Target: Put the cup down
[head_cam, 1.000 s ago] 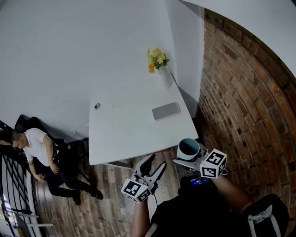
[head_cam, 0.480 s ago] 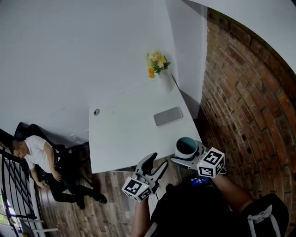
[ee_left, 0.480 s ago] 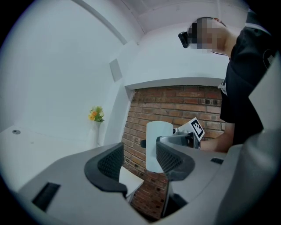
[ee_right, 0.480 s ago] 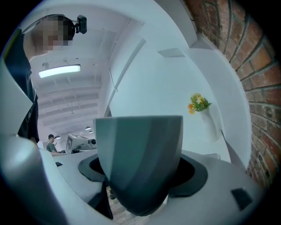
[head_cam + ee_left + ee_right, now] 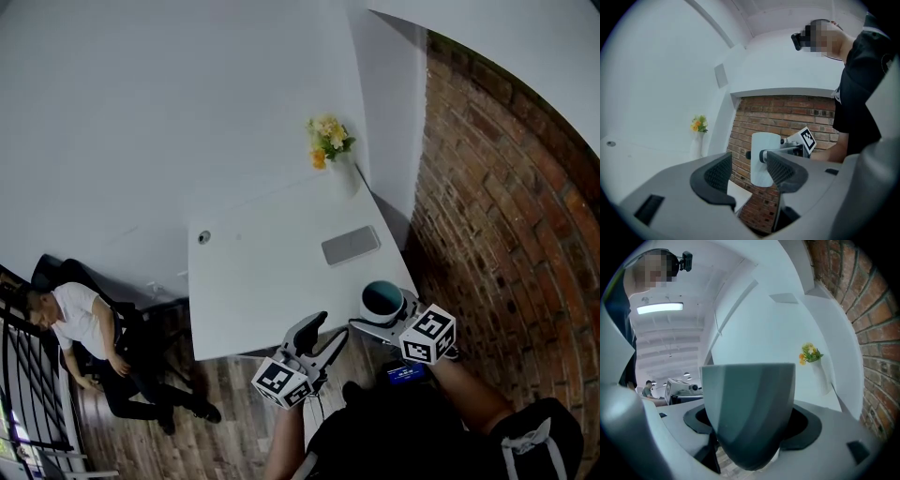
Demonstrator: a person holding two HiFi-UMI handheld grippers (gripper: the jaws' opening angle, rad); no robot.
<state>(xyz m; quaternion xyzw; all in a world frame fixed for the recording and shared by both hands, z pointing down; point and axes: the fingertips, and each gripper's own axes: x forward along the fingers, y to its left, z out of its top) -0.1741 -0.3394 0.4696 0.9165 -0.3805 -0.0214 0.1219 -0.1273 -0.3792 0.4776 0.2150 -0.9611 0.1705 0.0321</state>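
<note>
A pale cup with a dark teal inside (image 5: 382, 302) hangs upright over the near right corner of the white table (image 5: 272, 272), held in my right gripper (image 5: 377, 319), which is shut on it. In the right gripper view the cup (image 5: 747, 408) fills the space between the jaws. The left gripper view catches the same cup (image 5: 765, 158) from the side, in front of the brick wall. My left gripper (image 5: 317, 336) stands open and holds nothing, just off the table's near edge, to the left of the cup.
A grey flat slab (image 5: 350, 246) lies on the table's right part and a small round fitting (image 5: 203, 237) at its left. A vase of yellow and orange flowers (image 5: 330, 148) stands at the far corner. A brick wall (image 5: 506, 216) runs along the right. A person (image 5: 80, 323) sits at lower left.
The view has shifted so the table lies closer. The cup in my right gripper now sits over the table's near right corner rather than off its edge. The left gripper stays open.
</note>
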